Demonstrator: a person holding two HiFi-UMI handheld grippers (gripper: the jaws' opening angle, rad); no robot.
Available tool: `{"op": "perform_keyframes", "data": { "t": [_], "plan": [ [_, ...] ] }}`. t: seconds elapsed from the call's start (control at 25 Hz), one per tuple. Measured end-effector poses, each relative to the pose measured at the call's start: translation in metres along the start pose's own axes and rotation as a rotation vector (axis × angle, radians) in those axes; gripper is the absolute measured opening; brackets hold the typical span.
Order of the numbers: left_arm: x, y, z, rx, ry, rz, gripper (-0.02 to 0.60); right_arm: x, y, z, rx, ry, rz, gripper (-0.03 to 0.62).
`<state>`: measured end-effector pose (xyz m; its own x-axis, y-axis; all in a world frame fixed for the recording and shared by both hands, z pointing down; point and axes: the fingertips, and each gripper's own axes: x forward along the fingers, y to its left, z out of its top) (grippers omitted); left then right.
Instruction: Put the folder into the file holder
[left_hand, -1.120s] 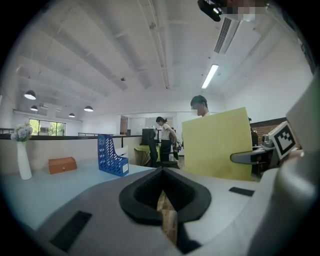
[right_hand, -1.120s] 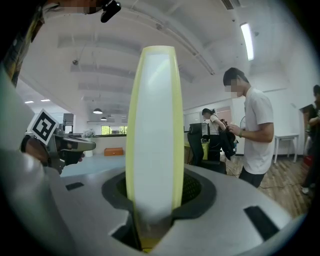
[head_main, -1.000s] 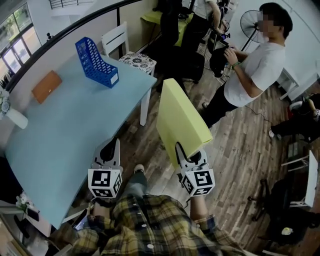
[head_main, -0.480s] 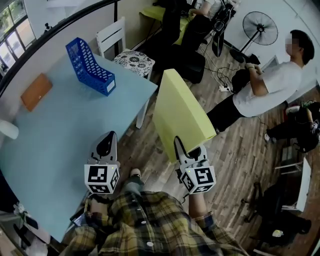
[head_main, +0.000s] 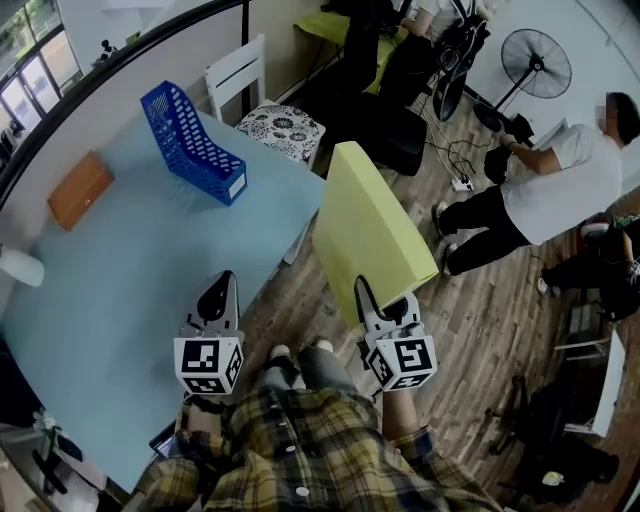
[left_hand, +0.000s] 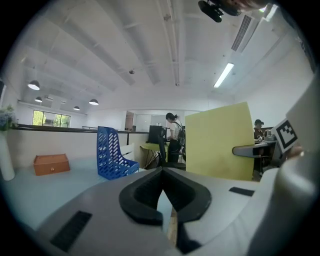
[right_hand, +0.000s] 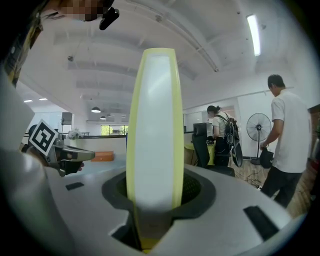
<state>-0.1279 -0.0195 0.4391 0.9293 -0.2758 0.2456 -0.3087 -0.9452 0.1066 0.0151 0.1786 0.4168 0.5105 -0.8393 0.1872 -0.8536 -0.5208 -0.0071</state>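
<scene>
**Folder Clamped in Right Tool, Clear of the Worktop**

1. Right tool (head_main: 372, 305): the jaws are closed on the lower edge of the thick yellow-green cardboard folder (head_main: 370, 235). In the right gripper view the folder (right_hand: 152, 125) stands edge-on between the pads of the right tool (right_hand: 152, 200). It fills the gap from side to side and shows its white inner face between two yellow covers.

2. Folder position: it is carried in the air, rising from the tool and leaning away from the person. It hangs over the wooden plank floor (head_main: 500, 310), just beside the near right corner of the pale blue worktop (head_main: 120, 270), and does not touch it.

3. Left tool (head_main: 220, 290): it hovers above the near edge of the worktop. In the left gripper view its jaws (left_hand: 161, 197) are brought together at the tips with nothing between them.

4. Blue perforated plastic file holder (head_main: 190, 145): it stands upright on the far part of the worktop, well apart from the folder. The left gripper view shows it (left_hand: 114, 160) to the left of the folder (left_hand: 220, 142).

5. Other items: an orange-brown rectangular box (head_main: 80, 190) lies on the worktop to the left of the file holder. A person in a white shirt (head_main: 565, 185) bends over on the floor at the right.
</scene>
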Motion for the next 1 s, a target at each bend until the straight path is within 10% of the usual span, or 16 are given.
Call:
{"op": "perform_keyframes", "data": {
  "t": [0.32, 1.0],
  "plan": [
    [0.014, 0.025, -0.002, -0.023, -0.011, 0.11, -0.009, 0.053, -0.001, 0.007, -0.023, -0.02, 0.103, 0.16],
    [0.109, 0.055, 0.035, -0.139, -0.063, 0.587, -0.009, 0.268, -0.045, 0.051, -0.11, -0.007, 0.587, 0.16]
  ]
}}
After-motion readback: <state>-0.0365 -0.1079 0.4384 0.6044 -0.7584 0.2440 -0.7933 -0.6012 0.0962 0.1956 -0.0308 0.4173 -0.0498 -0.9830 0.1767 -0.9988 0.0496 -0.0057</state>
